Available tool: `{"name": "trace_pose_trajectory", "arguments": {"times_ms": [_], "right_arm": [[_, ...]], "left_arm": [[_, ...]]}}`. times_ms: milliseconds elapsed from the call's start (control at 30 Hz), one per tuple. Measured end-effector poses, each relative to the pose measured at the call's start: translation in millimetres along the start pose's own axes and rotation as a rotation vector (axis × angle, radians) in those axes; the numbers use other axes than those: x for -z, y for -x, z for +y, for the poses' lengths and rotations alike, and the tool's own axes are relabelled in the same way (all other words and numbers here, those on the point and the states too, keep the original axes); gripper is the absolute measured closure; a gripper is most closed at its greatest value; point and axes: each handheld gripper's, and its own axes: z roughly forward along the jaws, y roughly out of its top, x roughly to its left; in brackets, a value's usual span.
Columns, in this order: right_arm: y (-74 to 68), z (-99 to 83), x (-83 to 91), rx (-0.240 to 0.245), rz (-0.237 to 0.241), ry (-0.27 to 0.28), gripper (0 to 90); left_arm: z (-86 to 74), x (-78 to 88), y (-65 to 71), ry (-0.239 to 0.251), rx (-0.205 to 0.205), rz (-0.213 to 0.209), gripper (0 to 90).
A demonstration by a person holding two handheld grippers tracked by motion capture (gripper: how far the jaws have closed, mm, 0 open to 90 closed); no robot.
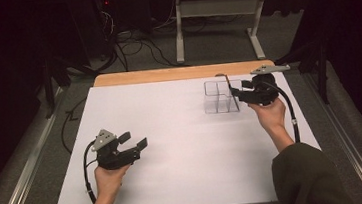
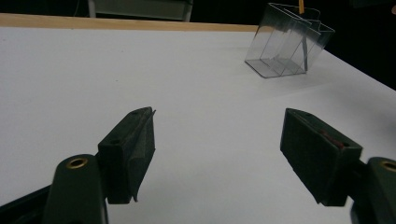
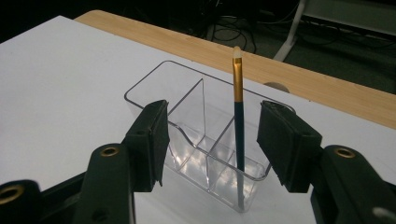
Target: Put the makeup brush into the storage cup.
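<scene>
Right tool (image 3: 212,140): jaws apart, nothing clamped, straddling the brush (image 3: 238,116) without touching it.
Brush: upright in the end compartment of the clear organizer (image 3: 154,86), tip at 12 o'clock.
Organizer: on the tabletop (image 1: 182,132), toward 1 o'clock in the high view.
Left tool (image 1: 133,141): jaws apart, empty, near 8 o'clock.
Step advice: probably withdraw straight back, keeping the pads clear of the handle so the brush isn't tipped.

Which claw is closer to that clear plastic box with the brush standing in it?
The right claw. It sits right at the clear box, open jaws either side of the upright brush without touching it. The left claw rests far across the white table, near the person's side.
</scene>
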Motion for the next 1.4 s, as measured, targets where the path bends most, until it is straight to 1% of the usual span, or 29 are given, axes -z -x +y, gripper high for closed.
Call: {"name": "trace_pose_trajectory", "arguments": {"times_ms": [200,300,367,433,467,500,733,767,1133,1233,1400], "right_arm": [[-1.0,-1.2,5.7,-0.001,0.008,0.005,44.5],[-3.1,-1.3,8.8,0.004,0.014,0.012,44.3],[-3.2,-2.0,10.0,0.016,0.018,0.016,44.2],[-4.2,-3.4,11.4,0.005,0.019,0.017,44.2],[-3.8,-4.0,11.9,0.015,0.019,0.018,44.1],[-4.6,-4.5,12.6,0.005,0.02,0.017,44.1],[-5.1,-7.9,18.8,0.015,0.027,0.03,43.8],[-5.8,-8.7,19.9,0.006,0.029,0.028,43.7],[-8.4,-14.5,29.1,0.018,0.044,0.035,43.2],[-8.4,-17.1,32.5,0.009,0.047,0.031,43.2],[-7.0,-20.7,38.7,0.009,0.052,0.039,43.0]], "left_arm": [[0.1,-0.6,0.5,0.0,-0.001,0.001,26.8],[-0.1,-0.6,0.8,-0.003,-0.004,0.001,26.7],[-0.1,-0.4,0.7,-0.001,-0.002,0.0,26.8],[-0.1,-0.5,0.4,-0.001,-0.001,0.0,26.7],[-0.1,-0.4,0.6,-0.003,-0.001,0.0,26.7],[-0.1,-0.3,0.8,-0.002,-0.002,0.0,26.7],[-0.2,-0.7,0.7,-0.004,-0.003,-0.001,26.8],[-0.2,-0.8,0.7,-0.003,-0.002,-0.001,26.8],[-0.2,-1.2,0.9,-0.003,-0.003,-0.01,26.7],[-0.2,-1.5,1.4,-0.004,-0.004,-0.014,26.6],[-0.2,-1.6,1.9,-0.003,-0.004,-0.016,26.6]]}}
